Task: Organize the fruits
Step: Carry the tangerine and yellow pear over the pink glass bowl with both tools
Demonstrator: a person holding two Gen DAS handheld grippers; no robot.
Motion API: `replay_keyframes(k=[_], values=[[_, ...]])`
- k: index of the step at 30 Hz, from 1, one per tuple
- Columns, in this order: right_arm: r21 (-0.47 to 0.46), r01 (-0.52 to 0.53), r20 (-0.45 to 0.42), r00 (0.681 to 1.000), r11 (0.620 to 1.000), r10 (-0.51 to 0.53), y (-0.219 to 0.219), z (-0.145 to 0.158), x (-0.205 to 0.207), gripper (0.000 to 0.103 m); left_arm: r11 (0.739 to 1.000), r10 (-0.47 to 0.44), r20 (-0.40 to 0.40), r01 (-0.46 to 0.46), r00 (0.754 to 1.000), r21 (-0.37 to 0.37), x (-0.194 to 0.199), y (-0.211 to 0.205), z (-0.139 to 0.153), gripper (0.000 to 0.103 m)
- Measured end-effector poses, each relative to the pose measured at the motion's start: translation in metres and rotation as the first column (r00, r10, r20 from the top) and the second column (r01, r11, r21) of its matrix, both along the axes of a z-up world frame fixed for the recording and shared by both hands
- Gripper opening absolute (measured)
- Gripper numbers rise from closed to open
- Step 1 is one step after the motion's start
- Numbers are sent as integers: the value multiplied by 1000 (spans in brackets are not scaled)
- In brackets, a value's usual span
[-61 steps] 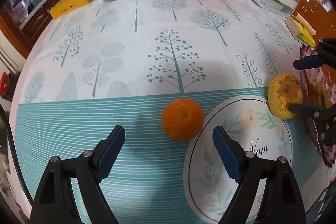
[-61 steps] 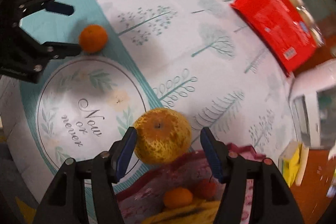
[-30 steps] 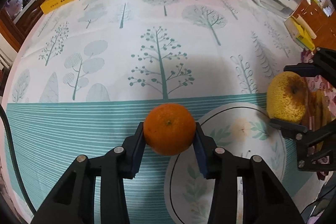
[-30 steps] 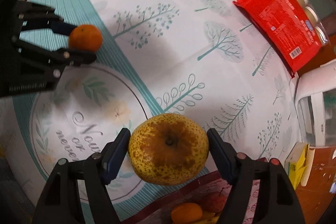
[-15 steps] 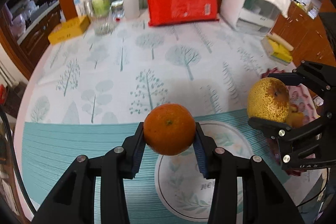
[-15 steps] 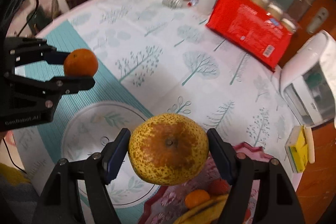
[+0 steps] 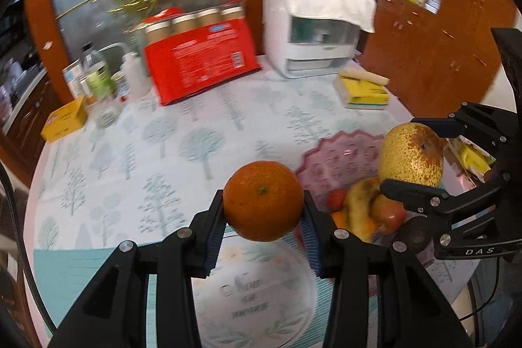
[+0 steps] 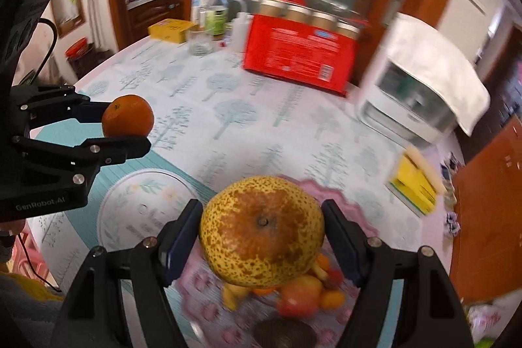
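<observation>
A: Nearest the lens in the left wrist view, we record the left gripper (image 7: 263, 224) clamped on the orange (image 7: 263, 200), pads on opposite flanks, fruit clear of the table (image 7: 137, 152)

B: Agreed. In the right wrist view, lower centre, the right gripper (image 8: 261, 245) is closed on the speckled pear (image 8: 262, 230), held above the pink fruit tray (image 8: 329, 189)

A: We judge the orange firm, light and slightly yielding; a grip across its widest girth suits. The pear looks heavier, its skin smoother, so it could slip

B: Beyond, the tray already carries a banana (image 7: 357, 207) and an apple (image 7: 388, 212). At the far upper centre stands a red packet (image 7: 200, 62); it is not involved
</observation>
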State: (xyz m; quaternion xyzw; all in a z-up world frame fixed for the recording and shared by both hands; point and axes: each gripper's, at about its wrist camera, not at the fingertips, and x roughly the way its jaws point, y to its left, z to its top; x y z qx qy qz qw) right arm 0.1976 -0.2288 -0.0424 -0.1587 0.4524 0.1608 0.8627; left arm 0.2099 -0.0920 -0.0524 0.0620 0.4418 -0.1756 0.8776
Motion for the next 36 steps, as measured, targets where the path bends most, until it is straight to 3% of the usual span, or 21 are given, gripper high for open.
replay_keyframes(k=[8,16,25,36], values=[[-49,120,2,993,992,-120,-75,-23,-3,75,999,-53,-25,52,998,-9,15,-62,-14,41],[6,200,-32,979,980,-199,-118,-54,7,75,998,-57,-90,59,994,26,39,-107,-55,41],[75,222,-63,974,972,-218,-116,-83,40,75,996,-37,-157,49,987,74,62,-123,-92,41],[27,168,-77,983,985,-166,-99,-114,59,75,991,-54,-194,76,980,109,70,-123,-112,42]])
